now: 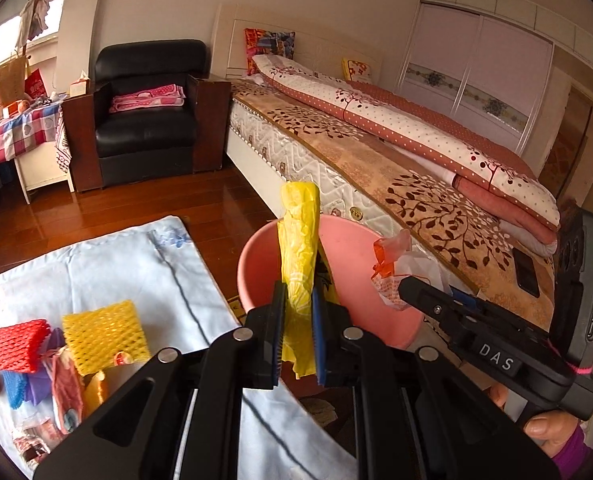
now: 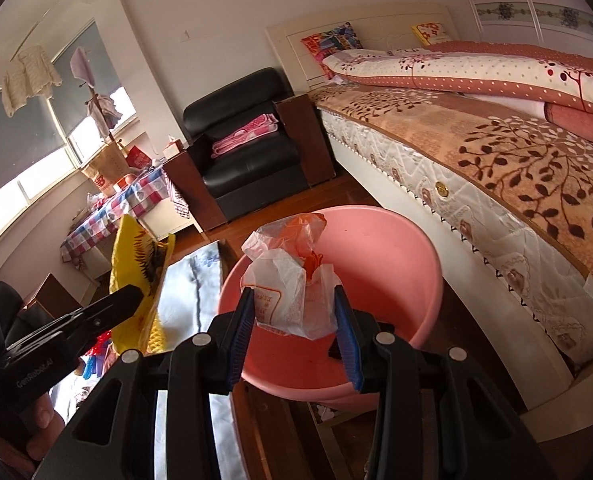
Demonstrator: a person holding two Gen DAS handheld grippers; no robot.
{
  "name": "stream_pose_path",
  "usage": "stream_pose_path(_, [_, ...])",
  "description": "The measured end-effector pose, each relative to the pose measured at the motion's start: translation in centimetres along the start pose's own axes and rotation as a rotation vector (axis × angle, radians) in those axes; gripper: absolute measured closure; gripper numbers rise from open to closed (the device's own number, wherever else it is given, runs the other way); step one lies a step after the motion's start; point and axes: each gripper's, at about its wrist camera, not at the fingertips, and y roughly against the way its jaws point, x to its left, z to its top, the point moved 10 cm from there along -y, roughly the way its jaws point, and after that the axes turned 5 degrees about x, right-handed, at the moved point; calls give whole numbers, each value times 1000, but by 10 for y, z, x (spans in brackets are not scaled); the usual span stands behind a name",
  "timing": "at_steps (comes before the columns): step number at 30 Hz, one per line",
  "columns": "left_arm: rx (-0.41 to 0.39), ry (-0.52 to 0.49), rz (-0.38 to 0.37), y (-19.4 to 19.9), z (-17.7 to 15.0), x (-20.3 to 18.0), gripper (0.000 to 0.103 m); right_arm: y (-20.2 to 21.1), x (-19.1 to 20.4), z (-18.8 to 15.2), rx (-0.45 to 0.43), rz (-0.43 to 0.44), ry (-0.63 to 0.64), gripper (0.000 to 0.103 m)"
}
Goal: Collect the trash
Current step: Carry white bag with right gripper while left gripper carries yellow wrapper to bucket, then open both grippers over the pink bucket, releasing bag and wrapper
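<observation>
- The left gripper [image 1: 298, 312] was clamped on a yellow wrapper [image 1: 298, 240], lower centre, before the pink basin [image 1: 348, 240].
- The right gripper [image 2: 296, 312] pinched a white-and-orange bag [image 2: 292, 280] above the basin.
- More trash, including a yellow foam net [image 1: 104, 336], lay lower left on a pale cloth [image 1: 96, 264].

basin [image 2: 396, 264]: plain pink
held wrapper [image 1: 298, 248]: yellow
crumpled bag [image 2: 292, 292]: clear white, orange print
cloth [image 1: 108, 264]: pale blue
foam nets [image 1: 104, 330]: yellow, red
armchair [image 1: 148, 120]: black
bedspread [image 2: 536, 168]: tan, brown leaves
</observation>
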Motion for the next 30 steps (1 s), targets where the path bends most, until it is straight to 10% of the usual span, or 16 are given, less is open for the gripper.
stream_pose_path(19, [97, -39, 4, -60, -11, -22, 91, -15, -32, -4, 26, -39, -49, 64])
stream_pose_path(30, [116, -8, 19, -69, -15, -14, 64, -17, -35, -7, 33, -40, -57, 64])
